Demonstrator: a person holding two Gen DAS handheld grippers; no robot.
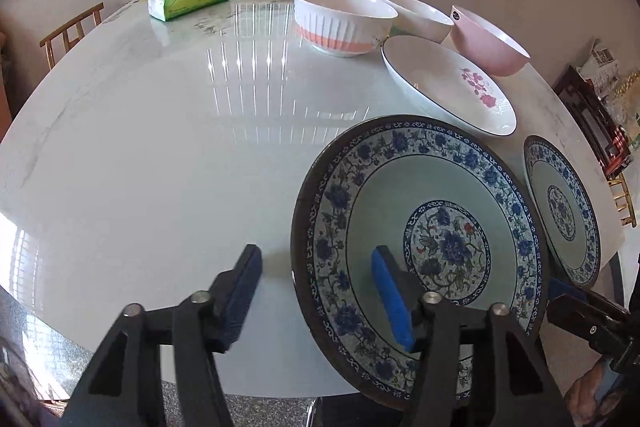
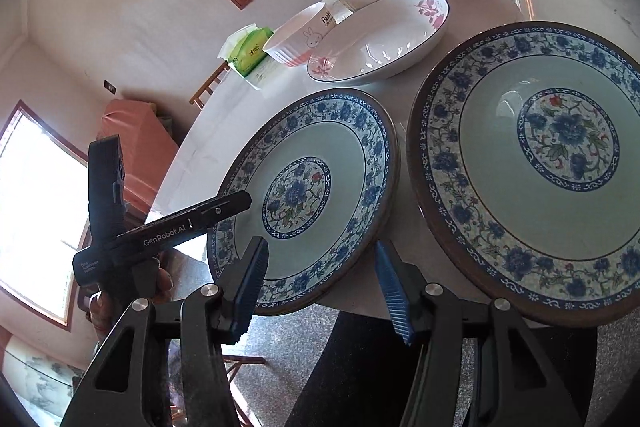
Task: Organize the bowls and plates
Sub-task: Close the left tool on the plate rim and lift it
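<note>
Two blue-and-white floral plates (image 2: 304,195) (image 2: 532,163) lie flat, side by side, overhanging the near table edge. Behind them sits a white oval dish (image 2: 380,43) with pink flowers, then three upright bowls — ribbed white-and-coral (image 1: 342,21), plain white (image 1: 418,15), pink (image 1: 490,41).

We read "GenRobot.AI" on the left gripper's (image 2: 256,259) black arm; lettering on the ribbed bowl (image 2: 298,37) and tissue pack (image 2: 250,55) stays illegible.

Both wrist views close, angled down over table (image 1: 140,167); both share near blue-patterned plate (image 1: 420,251).
</note>
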